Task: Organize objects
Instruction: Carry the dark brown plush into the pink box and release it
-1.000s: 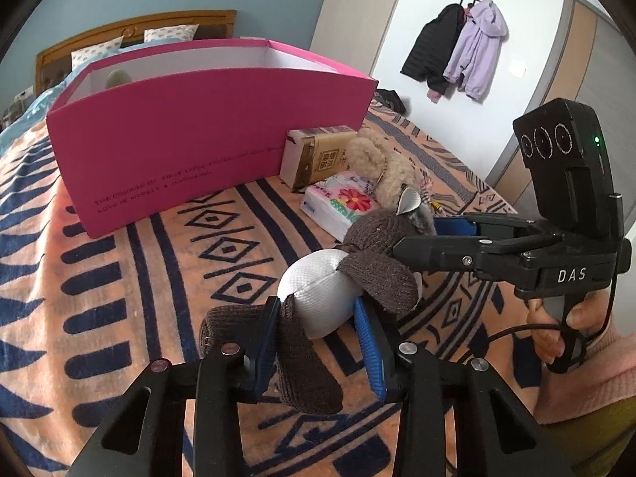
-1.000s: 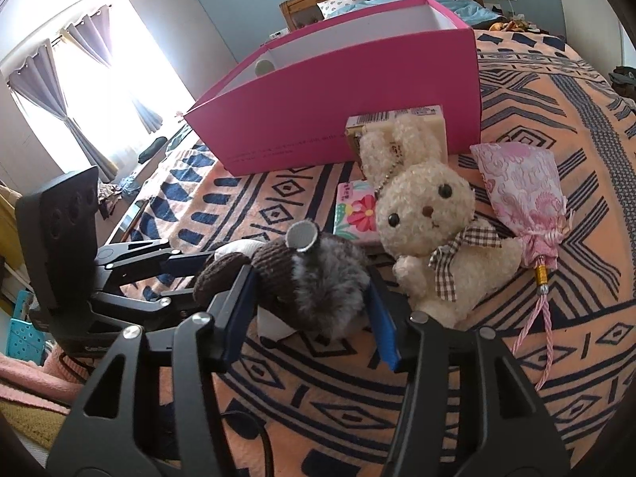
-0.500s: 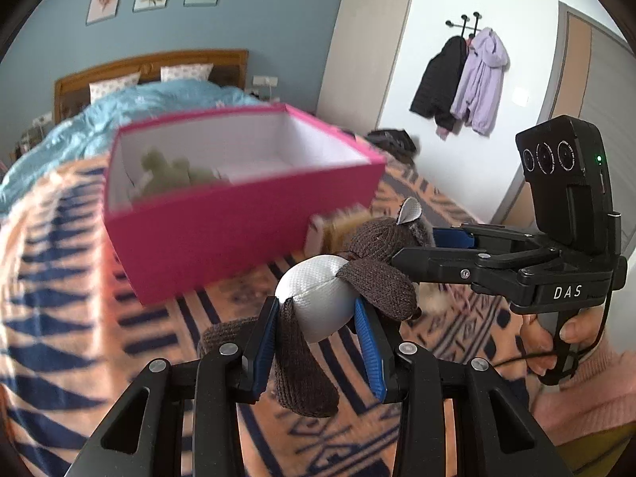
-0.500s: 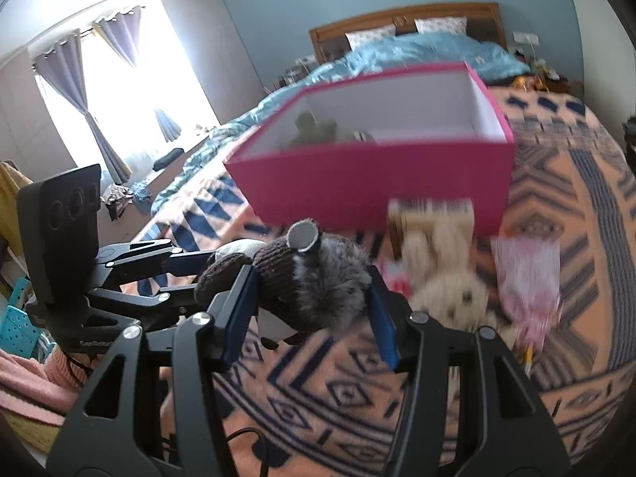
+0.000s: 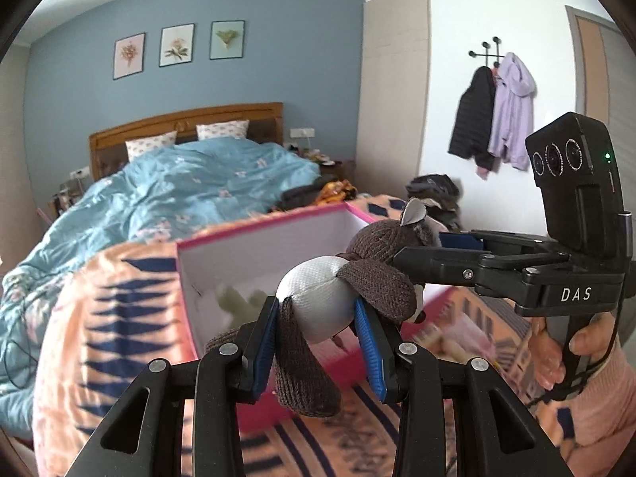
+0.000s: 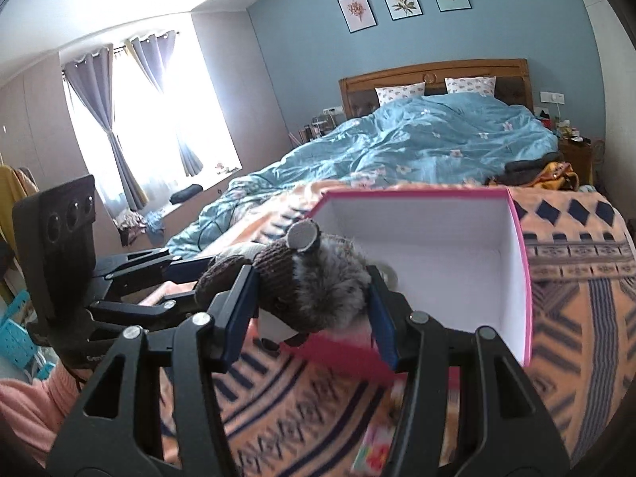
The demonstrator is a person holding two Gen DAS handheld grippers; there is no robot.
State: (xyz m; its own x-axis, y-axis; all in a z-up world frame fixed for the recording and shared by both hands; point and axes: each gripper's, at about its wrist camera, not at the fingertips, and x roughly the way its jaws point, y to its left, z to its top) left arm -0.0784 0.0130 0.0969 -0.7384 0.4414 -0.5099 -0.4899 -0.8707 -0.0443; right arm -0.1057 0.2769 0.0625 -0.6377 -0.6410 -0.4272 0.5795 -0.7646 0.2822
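Observation:
A brown knitted plush animal (image 5: 318,306) with a white belly hangs in the air, held by both grippers. My left gripper (image 5: 318,326) is shut on its white body, with a brown leg dangling below the pads. My right gripper (image 6: 308,314) is shut on its furry grey-brown head (image 6: 318,278); it comes in from the right in the left wrist view. Just behind the toy stands the open pink box (image 5: 222,246) with white inside walls (image 6: 437,254). A pale greenish thing (image 5: 234,302) lies inside it.
The box rests on an orange and navy patterned blanket (image 6: 576,278). A flowered packet (image 6: 373,449) lies blurred on the blanket below the right gripper. Behind is a blue duvet (image 5: 179,187) and a wooden headboard (image 6: 433,75). A hand in a pink sleeve (image 5: 564,349) holds the right gripper.
Both grippers have risen with the plush toy held between them. The box's open top and inside now show, and the rabbit, carton and other things on the blanket have dropped out of sight.

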